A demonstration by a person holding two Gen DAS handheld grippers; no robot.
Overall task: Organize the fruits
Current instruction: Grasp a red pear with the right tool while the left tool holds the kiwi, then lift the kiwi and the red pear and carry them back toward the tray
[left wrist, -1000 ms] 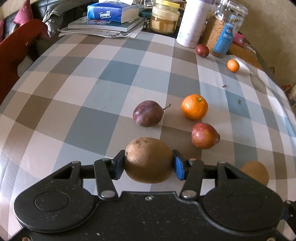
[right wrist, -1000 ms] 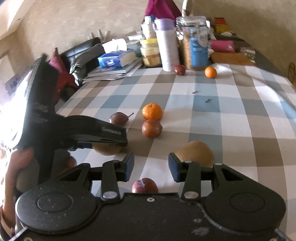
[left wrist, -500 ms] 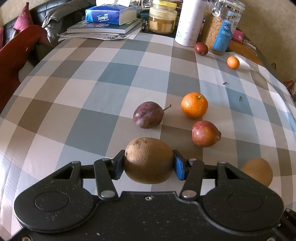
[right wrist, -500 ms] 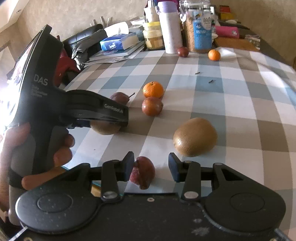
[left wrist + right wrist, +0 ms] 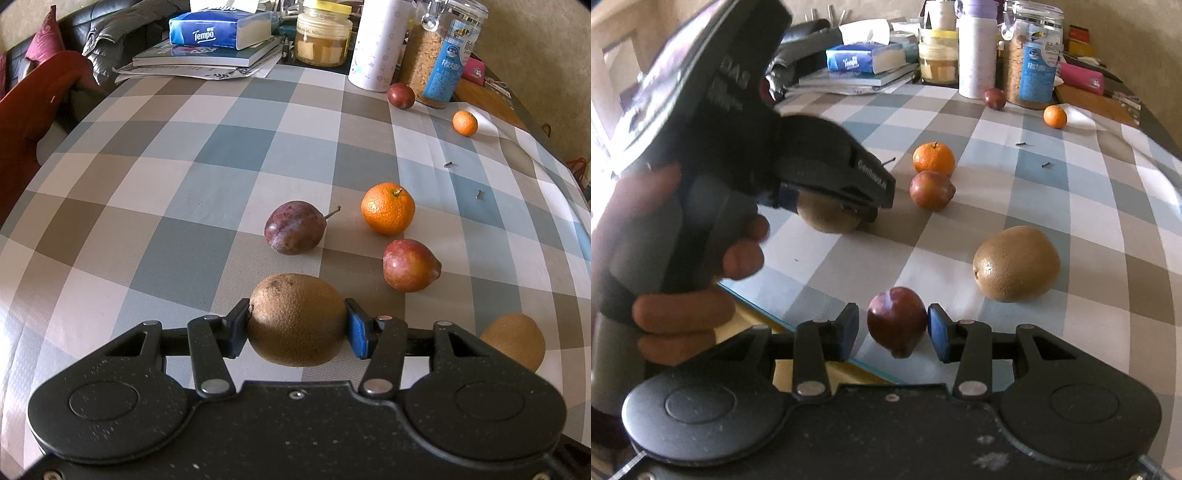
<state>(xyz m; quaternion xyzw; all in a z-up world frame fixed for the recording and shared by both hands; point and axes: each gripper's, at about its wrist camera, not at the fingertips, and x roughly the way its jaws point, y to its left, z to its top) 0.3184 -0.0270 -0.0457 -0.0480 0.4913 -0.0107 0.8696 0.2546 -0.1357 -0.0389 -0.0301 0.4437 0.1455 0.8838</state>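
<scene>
My left gripper (image 5: 296, 326) is shut on a brown kiwi (image 5: 297, 319) and holds it just above the checked tablecloth (image 5: 207, 155). Ahead of it lie a purple plum (image 5: 294, 227), an orange mandarin (image 5: 388, 208), a red plum (image 5: 410, 270) and a second kiwi (image 5: 513, 339) to the right. My right gripper (image 5: 893, 329) has a red plum (image 5: 897, 320) between its pads; the right pad touches it and a small gap shows at the left pad. The second kiwi (image 5: 1015, 264) lies right of it. The left gripper with its kiwi (image 5: 827, 216) shows in the right wrist view.
At the far end stand a tissue pack (image 5: 221, 29) on books, a glass jar (image 5: 323, 35), a white bottle (image 5: 376, 48) and a cereal jar (image 5: 441, 55). A small plum (image 5: 400, 96) and small mandarin (image 5: 464, 122) lie near them. The table's near edge (image 5: 757, 302) shows left of my right gripper.
My right gripper has moved forward and left around the red plum, which now sits between its pads. The left gripper holds the kiwi as before and has shifted slightly.
</scene>
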